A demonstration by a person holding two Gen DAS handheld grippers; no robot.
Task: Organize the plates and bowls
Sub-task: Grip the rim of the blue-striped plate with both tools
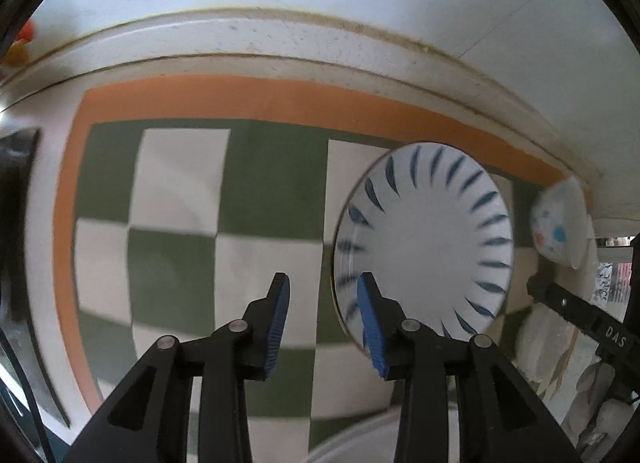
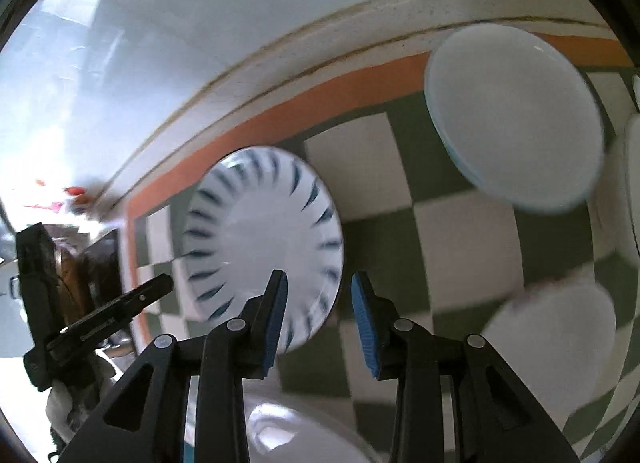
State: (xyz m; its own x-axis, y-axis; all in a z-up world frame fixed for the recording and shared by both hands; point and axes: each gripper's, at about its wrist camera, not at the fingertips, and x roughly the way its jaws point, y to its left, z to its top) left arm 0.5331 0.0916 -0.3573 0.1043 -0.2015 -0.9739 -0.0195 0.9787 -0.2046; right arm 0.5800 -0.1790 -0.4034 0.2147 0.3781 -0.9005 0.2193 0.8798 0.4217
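Both grippers hover with jaws apart and empty over a checkered mat (image 1: 180,247), the left gripper (image 1: 322,319) having the blue-striped plate (image 1: 424,243) at its two o'clock, the right gripper (image 2: 318,319) at eleven, perhaps ready for stacking beside the pale plate (image 2: 516,115).

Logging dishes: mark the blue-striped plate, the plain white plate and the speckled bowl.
blue-striped plate (image 1: 432,239): left wrist view, bare centre.
plain white plate (image 2: 516,119): right wrist view, centre.
speckled bowl (image 1: 558,223): left wrist view, outer wall.
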